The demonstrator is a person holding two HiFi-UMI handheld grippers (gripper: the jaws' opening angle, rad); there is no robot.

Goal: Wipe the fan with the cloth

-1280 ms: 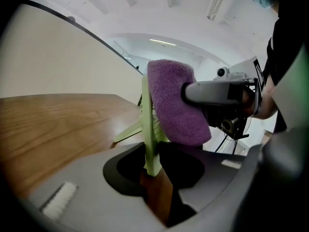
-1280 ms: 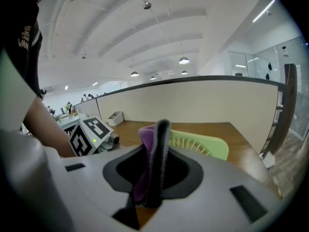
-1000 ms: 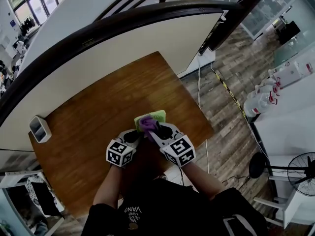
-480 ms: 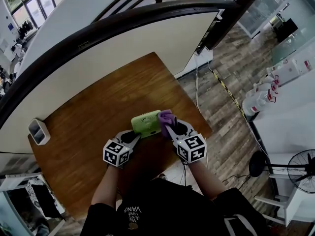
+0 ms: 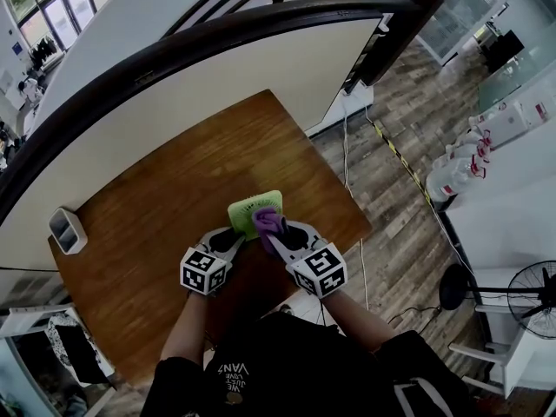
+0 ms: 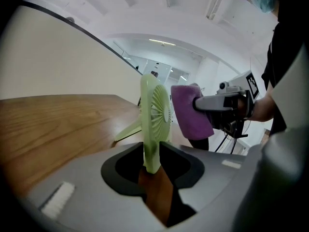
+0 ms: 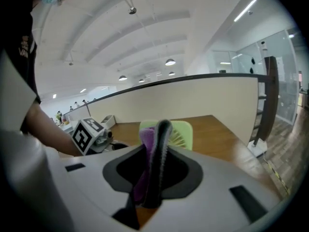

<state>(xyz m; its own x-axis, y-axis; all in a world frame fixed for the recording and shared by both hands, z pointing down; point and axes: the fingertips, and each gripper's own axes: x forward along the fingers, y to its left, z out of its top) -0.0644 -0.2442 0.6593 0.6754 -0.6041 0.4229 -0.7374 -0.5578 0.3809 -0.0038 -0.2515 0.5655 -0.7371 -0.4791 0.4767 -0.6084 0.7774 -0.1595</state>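
A small light-green fan (image 5: 252,209) stands on edge on the wooden table (image 5: 156,224). My left gripper (image 5: 230,238) is closed on its rim from the near left; the jaws are easing open slightly, with the fan (image 6: 154,117) still pinched between them. My right gripper (image 5: 274,229) is shut on a purple cloth (image 5: 268,221) that lies against the fan's grille. In the left gripper view the cloth (image 6: 189,116) hangs from the right gripper (image 6: 200,103), right beside the grille. In the right gripper view the cloth (image 7: 146,146) hides part of the fan (image 7: 182,132).
A small white box (image 5: 66,229) sits at the table's left edge. A white partition (image 5: 217,85) borders the far side. The table's right corner (image 5: 369,224) drops to the floor, where white bottles (image 5: 456,176) and a black floor fan (image 5: 532,295) stand.
The right gripper swung the cloth rightward off the fan's side, then back left onto its face. The left gripper kept the fan in place.
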